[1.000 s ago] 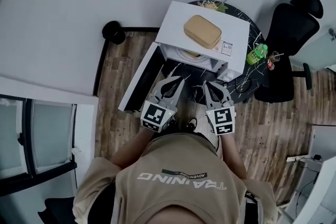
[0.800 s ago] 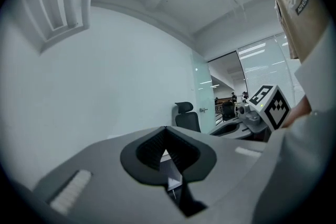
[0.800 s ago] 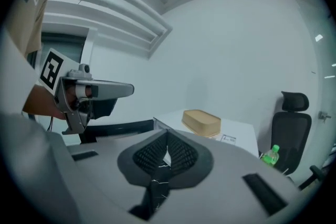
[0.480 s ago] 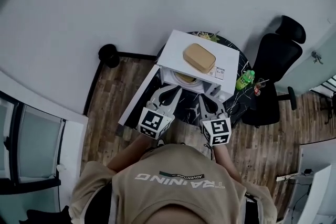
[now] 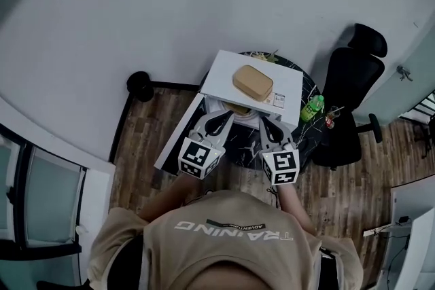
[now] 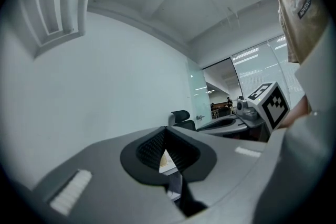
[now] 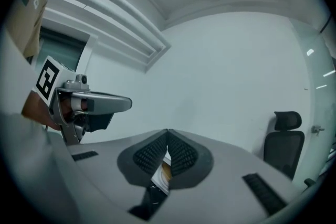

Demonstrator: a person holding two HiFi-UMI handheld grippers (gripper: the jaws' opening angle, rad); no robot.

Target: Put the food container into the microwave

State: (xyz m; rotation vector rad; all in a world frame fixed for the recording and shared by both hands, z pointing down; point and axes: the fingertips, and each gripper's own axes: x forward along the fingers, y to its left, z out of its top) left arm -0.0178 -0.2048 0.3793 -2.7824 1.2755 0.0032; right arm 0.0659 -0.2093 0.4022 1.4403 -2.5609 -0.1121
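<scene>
A tan, lidded food container (image 5: 253, 83) lies on top of the white microwave (image 5: 285, 81). The microwave's door (image 5: 178, 136) hangs open to the left, and a pale turntable (image 5: 239, 109) shows inside the cavity. My left gripper (image 5: 219, 117) is held in front of the opening, shut and empty. My right gripper (image 5: 267, 123) is beside it, also shut and empty. In the left gripper view the jaws (image 6: 166, 134) meet tip to tip. The right gripper view shows the same for its jaws (image 7: 167, 135). Both grippers are short of the container.
The microwave stands on a round black marbled table (image 5: 309, 129). A green bottle (image 5: 312, 106) stands at its right edge. A black office chair (image 5: 350, 88) is to the right, and a round black object (image 5: 139, 85) sits on the wooden floor by the wall.
The head view has pulled back, so the microwave looks smaller and farther off. Both grippers stay shut in front of the open microwave.
</scene>
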